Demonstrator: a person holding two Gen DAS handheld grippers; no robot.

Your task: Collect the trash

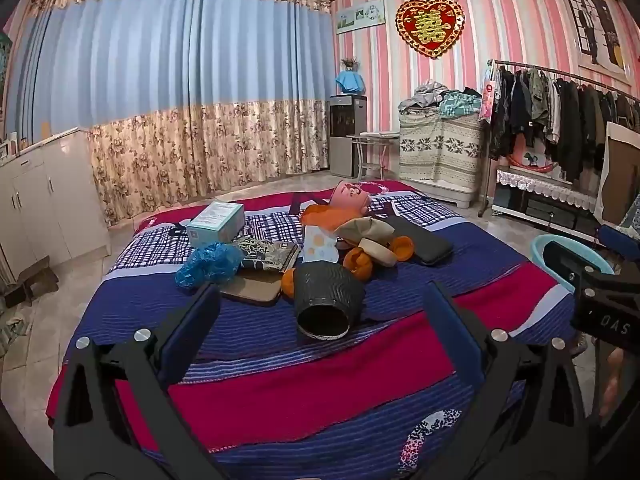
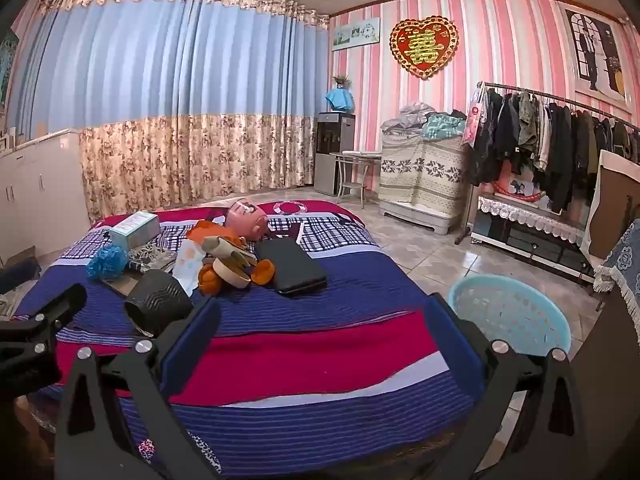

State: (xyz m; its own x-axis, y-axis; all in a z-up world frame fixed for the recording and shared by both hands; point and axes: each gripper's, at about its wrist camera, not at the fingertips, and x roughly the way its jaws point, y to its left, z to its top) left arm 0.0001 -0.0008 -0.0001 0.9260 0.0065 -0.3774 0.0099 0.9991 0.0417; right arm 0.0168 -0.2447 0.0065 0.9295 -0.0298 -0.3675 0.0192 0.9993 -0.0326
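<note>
A pile of clutter lies mid-bed: a black ribbed paper cup (image 1: 326,300) on its side, orange peels (image 1: 356,262), a crumpled blue plastic bag (image 1: 208,262), a torn paper wrapper (image 1: 318,246), a roll of tape (image 1: 378,251) and a pink bowl (image 1: 351,196). The cup also shows in the right wrist view (image 2: 158,302). My left gripper (image 1: 320,308) is open, just short of the cup. My right gripper (image 2: 320,320) is open and empty above the blanket. A light blue plastic basket (image 2: 510,314) stands on the floor right of the bed.
On the bed (image 1: 280,380) also lie a teal box (image 1: 216,222), a patterned book (image 1: 266,254), a brown phone-like slab (image 1: 252,290) and a black case (image 1: 422,240). A white cabinet (image 1: 44,196) stands left; a clothes rack (image 1: 560,112) and covered shelf stand right.
</note>
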